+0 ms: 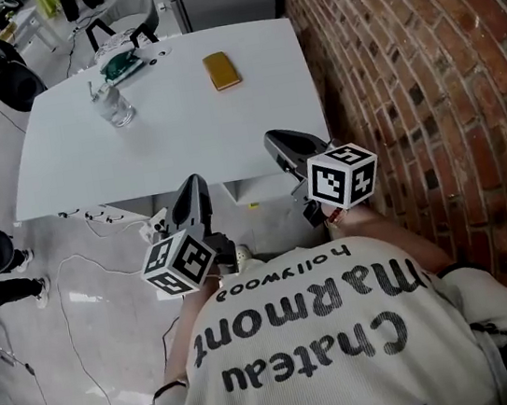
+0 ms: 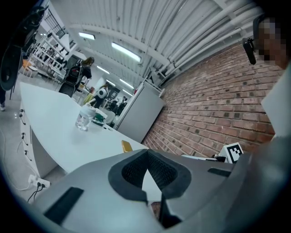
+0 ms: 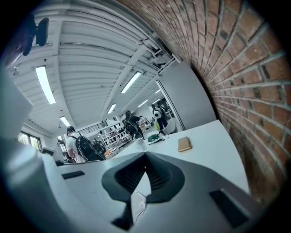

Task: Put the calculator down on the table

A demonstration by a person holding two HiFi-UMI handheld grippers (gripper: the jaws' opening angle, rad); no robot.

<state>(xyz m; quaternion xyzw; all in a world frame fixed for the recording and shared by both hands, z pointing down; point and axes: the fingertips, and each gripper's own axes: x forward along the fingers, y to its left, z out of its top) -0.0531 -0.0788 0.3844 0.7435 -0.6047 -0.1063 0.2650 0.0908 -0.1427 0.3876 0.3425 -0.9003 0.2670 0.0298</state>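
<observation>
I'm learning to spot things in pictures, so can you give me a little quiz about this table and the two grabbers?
1. True or false: the yellow calculator lies flat on the white table.
2. In the head view, what stands to its left? A) a glass B) a bowl C) a book
3. Fill in: the jaws of the left gripper and the right gripper are both ____, holding nothing.
Key: 1 true; 2 A; 3 shut.
</observation>
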